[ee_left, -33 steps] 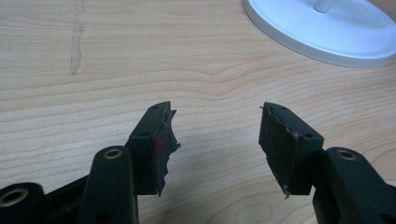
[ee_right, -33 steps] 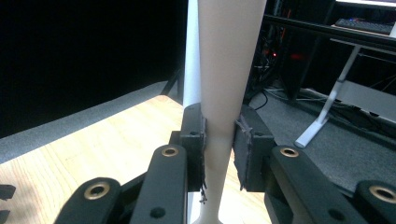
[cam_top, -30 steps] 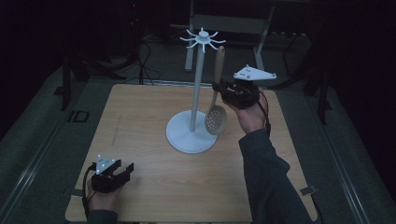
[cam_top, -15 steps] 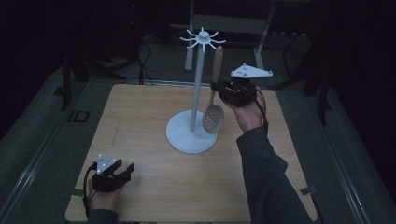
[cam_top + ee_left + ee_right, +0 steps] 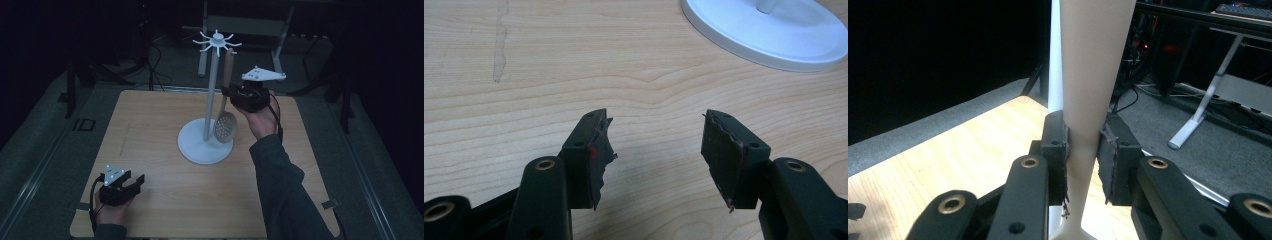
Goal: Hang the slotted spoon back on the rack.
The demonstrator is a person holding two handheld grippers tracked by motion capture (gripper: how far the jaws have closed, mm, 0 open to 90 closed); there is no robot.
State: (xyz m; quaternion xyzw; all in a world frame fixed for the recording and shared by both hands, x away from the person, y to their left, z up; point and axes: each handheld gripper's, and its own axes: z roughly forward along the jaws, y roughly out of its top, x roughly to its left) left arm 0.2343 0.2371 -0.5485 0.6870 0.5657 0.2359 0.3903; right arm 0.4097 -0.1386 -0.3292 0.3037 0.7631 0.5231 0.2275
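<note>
A beige slotted spoon (image 5: 226, 115) hangs upright beside the pole of a white hook stand (image 5: 212, 90), its handle top just under the stand's crown of hooks. My right gripper (image 5: 231, 94) is shut on the spoon's handle (image 5: 1088, 85), which rises straight up between the two pads in the right gripper view. Whether the handle's top sits on a hook I cannot tell. My left gripper (image 5: 129, 186) rests low at the table's near left corner, open, with only bare wood between its jaws (image 5: 654, 150). The stand's round base (image 5: 769, 30) lies ahead of it.
The wooden table (image 5: 150, 130) has dark floor around it, and metal table legs (image 5: 285, 35) and cables stand beyond the far edge. The person's right sleeve (image 5: 285, 195) crosses the near right of the table.
The right gripper has lifted the spoon a little, so its bowl hangs higher above the stand's base. The left gripper has stayed where it was.
</note>
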